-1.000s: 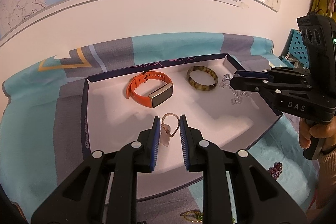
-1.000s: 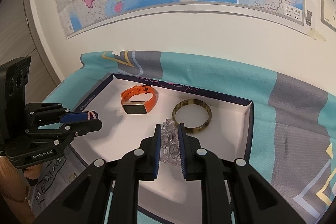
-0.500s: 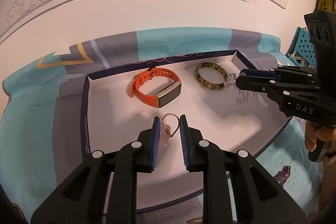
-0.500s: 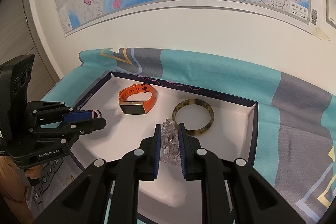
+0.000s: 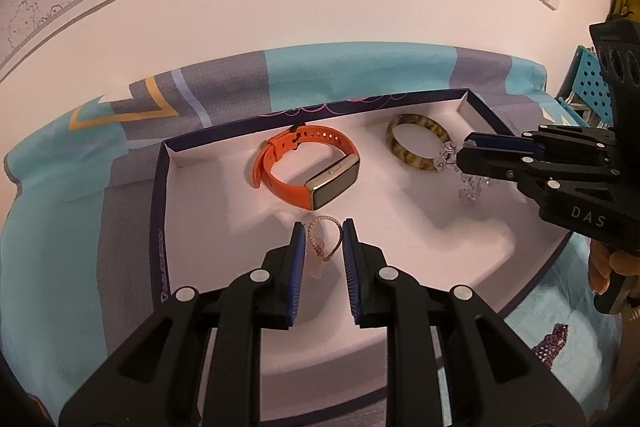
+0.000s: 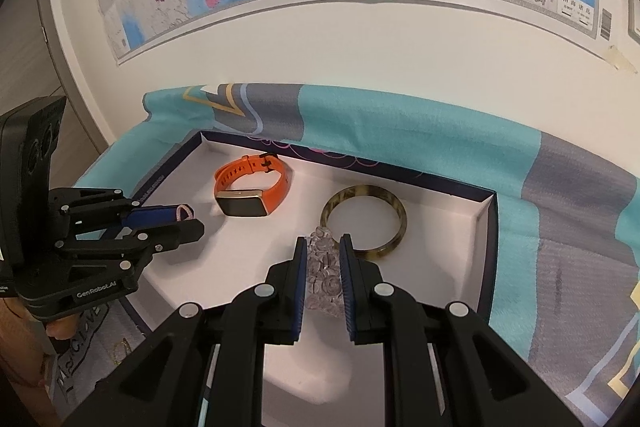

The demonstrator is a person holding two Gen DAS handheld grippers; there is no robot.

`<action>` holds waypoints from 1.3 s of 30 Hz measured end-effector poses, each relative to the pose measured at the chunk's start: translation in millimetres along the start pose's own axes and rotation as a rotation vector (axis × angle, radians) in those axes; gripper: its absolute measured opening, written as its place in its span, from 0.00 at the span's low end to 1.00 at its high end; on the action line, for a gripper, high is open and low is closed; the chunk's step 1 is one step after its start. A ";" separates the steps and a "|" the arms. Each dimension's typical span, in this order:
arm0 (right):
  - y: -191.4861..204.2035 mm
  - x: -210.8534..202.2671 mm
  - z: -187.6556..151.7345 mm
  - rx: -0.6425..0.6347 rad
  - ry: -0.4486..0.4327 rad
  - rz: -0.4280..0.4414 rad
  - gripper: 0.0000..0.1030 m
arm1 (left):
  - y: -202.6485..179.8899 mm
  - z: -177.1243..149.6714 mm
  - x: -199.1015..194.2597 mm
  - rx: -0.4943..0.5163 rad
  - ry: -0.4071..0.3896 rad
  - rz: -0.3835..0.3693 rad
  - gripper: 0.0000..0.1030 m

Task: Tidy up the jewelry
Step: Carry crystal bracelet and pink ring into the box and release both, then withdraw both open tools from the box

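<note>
A white tray (image 5: 200, 211) with a dark blue rim holds an orange smart band (image 5: 308, 169) and a tortoiseshell bangle (image 5: 418, 143). My left gripper (image 5: 323, 241) is shut on a thin pink beaded bracelet (image 5: 325, 239) and holds it over the tray's front left. My right gripper (image 6: 323, 259) is shut on a clear crystal bead bracelet (image 6: 322, 267) and holds it over the tray, just in front of the bangle (image 6: 364, 223). The band (image 6: 252, 191) lies left of the bangle. Each gripper shows in the other's view: the right (image 5: 468, 157) and the left (image 6: 188, 221).
The tray sits on a teal and grey patterned cloth (image 6: 520, 167) against a white wall with a map. A purple beaded piece (image 5: 554, 341) lies on the cloth right of the tray. A gold chain (image 6: 120, 349) lies on the cloth left of it. A blue perforated basket (image 5: 588, 83) stands far right.
Both grippers have moved a little further in over the tray, each still holding its bracelet. The band and bangle have not moved.
</note>
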State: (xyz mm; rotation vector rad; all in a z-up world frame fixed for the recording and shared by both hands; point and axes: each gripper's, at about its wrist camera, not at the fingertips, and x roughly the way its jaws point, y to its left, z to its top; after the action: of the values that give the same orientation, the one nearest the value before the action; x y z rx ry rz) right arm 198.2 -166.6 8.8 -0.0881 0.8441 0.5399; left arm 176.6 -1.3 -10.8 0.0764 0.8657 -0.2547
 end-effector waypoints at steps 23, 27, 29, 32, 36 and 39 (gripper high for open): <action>-0.5 12.3 1.8 0.009 0.003 0.000 0.18 | -1.2 5.3 22.7 0.018 0.038 0.025 0.22; -7.0 2.2 0.4 0.038 -0.016 0.012 0.21 | -0.5 4.4 15.3 0.021 0.018 0.022 0.24; -10.2 -1.7 -1.2 0.052 -0.016 0.015 0.24 | 0.3 3.5 9.6 0.022 0.006 0.022 0.26; -10.6 -8.6 -6.2 0.057 -0.017 0.022 0.28 | 1.0 0.8 -1.9 0.023 -0.021 0.036 0.34; -4.9 -24.1 -15.2 0.040 -0.029 0.039 0.32 | 3.3 -5.3 -23.4 0.017 -0.063 0.047 0.39; -0.2 -37.5 -23.3 0.028 -0.040 0.056 0.35 | 6.6 -12.9 -44.1 0.010 -0.101 0.040 0.42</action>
State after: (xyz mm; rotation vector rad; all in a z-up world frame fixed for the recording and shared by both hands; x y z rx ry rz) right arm 162.1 -189.0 20.6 -0.0283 0.8166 0.5810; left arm 141.3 15.6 14.2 0.0889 0.7622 -0.2235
